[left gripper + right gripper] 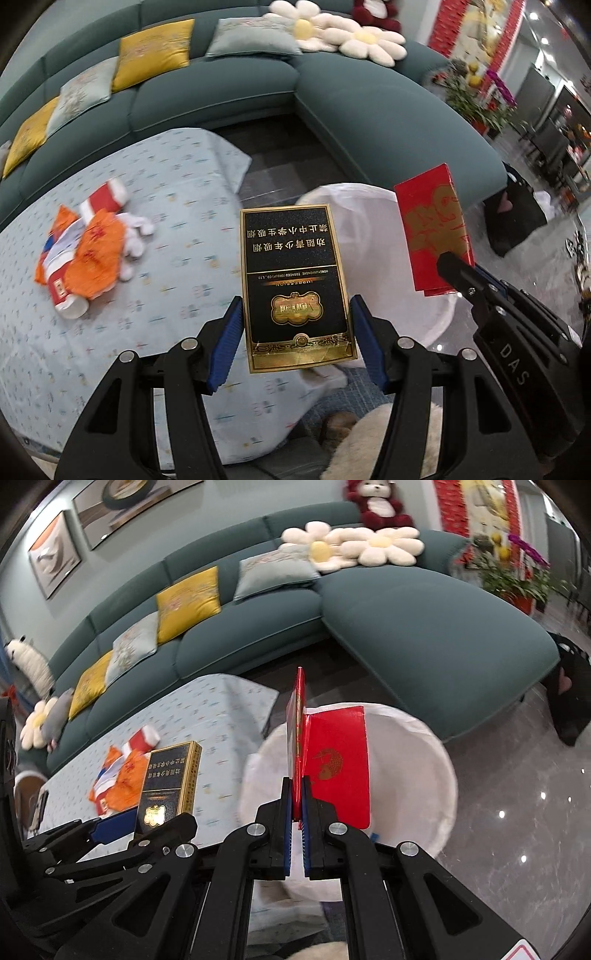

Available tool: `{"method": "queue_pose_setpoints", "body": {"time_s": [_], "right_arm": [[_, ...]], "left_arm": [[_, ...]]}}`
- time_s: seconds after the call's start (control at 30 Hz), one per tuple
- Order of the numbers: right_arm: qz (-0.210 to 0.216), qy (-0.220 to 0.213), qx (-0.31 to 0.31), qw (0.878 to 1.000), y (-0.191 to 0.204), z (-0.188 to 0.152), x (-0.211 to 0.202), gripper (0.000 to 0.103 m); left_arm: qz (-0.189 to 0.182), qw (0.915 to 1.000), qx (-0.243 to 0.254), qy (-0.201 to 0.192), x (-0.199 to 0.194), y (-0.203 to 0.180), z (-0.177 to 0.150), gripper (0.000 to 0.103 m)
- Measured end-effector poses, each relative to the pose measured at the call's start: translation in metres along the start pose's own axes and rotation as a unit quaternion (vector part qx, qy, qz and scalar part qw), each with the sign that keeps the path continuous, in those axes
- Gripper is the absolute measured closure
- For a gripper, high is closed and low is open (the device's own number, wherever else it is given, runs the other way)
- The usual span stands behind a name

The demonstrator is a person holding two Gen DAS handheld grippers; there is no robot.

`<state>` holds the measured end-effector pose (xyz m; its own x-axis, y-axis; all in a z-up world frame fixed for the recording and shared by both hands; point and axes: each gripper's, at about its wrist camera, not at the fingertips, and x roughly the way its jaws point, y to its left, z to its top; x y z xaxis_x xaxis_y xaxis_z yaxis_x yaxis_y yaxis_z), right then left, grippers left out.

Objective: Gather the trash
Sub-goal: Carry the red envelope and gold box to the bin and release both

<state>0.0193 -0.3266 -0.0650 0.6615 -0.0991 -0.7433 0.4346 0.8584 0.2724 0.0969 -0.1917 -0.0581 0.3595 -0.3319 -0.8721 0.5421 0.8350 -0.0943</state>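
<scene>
I am gripping a red foil envelope packet (328, 764) edge-on in the right gripper (297, 812), jaws clenched, directly above the white-lined round bin (436, 775). I am clamping the black-and-gold cigarette box (295, 288) upright in the left gripper (297, 332), left of the bin, so the right is nearer. Orange wrappers (88, 251) are lying farther off on the patterned tablecloth (166, 295).

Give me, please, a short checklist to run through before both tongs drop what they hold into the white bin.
1. Left tongs grip the black cigarette box on both sides: ok.
2. Right tongs are shut on the red envelope: ok.
3. Red envelope sits over the white bin opening: ok, in the right wrist view.
4. Black box sits over the bin: not ok; it looks to be above the table edge, beside the bin.
5. Bin has room inside: cannot tell; the envelope hides much of the interior.
6. Trash left on the table: not ok; the orange wrappers remain.
</scene>
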Motion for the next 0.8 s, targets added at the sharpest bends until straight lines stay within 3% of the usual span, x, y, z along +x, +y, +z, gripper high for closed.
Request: {"method": "queue_pose_setpoints", "body": {"time_s": [0.4,0.57,0.8], "right_arm": [[-0.016,-0.003,0.029,0.999,-0.038,0.001,0.003,0.097],[-0.02,-0.004,0.035,0.999,-0.042,0.002,0.006,0.086],[-0.02,-0.006,0.032,0.999,-0.04,0.004,0.006,0.081]], "left_arm": [[-0.025,0.9991,0.031,0.013,0.021,-0.04,0.006,0.047],[-0.032,0.9991,0.025,0.015,0.026,-0.042,0.007,0.047],[-0.028,0.9994,0.013,0.015,0.027,-0.034,0.005,0.044]]}}
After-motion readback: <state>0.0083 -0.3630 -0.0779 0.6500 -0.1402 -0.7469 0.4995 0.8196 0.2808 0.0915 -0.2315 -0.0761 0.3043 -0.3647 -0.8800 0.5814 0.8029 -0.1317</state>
